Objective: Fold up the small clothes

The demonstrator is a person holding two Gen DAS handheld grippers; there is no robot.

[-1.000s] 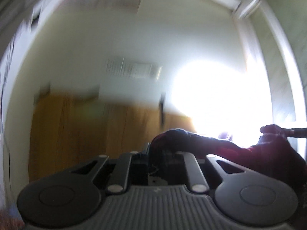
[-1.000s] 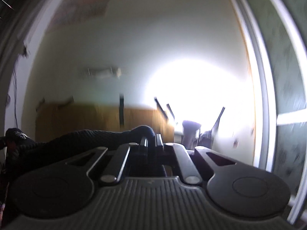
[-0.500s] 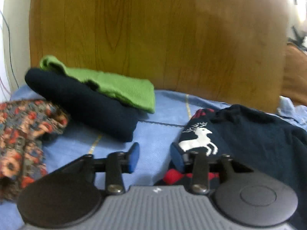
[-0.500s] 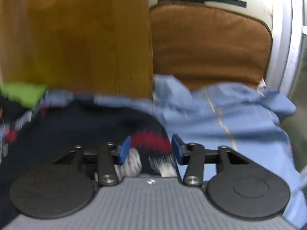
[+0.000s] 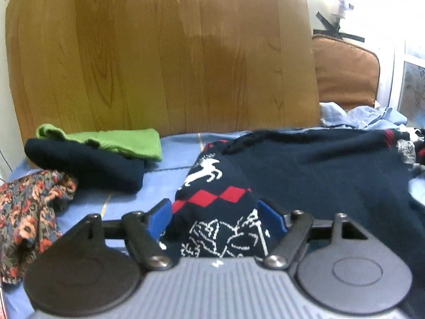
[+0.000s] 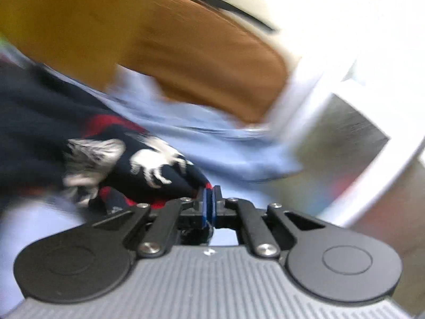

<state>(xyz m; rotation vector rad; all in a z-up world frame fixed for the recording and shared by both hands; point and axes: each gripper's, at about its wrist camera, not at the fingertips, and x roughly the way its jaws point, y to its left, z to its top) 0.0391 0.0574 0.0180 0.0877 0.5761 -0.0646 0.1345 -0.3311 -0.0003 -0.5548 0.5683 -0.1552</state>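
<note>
A navy knit sweater point(image 5: 318, 175) with white reindeer and red diamonds lies spread on a blue sheet point(image 5: 175, 154). My left gripper point(image 5: 216, 215) is open, its blue pads on either side of the sweater's left sleeve end. In the blurred right wrist view my right gripper point(image 6: 210, 202) is shut on an edge of the same sweater point(image 6: 148, 170), which bunches to the left of the fingers.
A folded pile of a navy garment point(image 5: 87, 164) with a green one point(image 5: 119, 141) on top sits at the left by the wooden headboard point(image 5: 159, 53). A floral cloth point(image 5: 29, 207) lies at the near left. A brown cushion point(image 5: 345, 77) is at the right.
Both grippers came down from pointing at the ceiling to the bed. The left gripper opened wider around the sleeve. The right gripper shut on the sweater and tilted.
</note>
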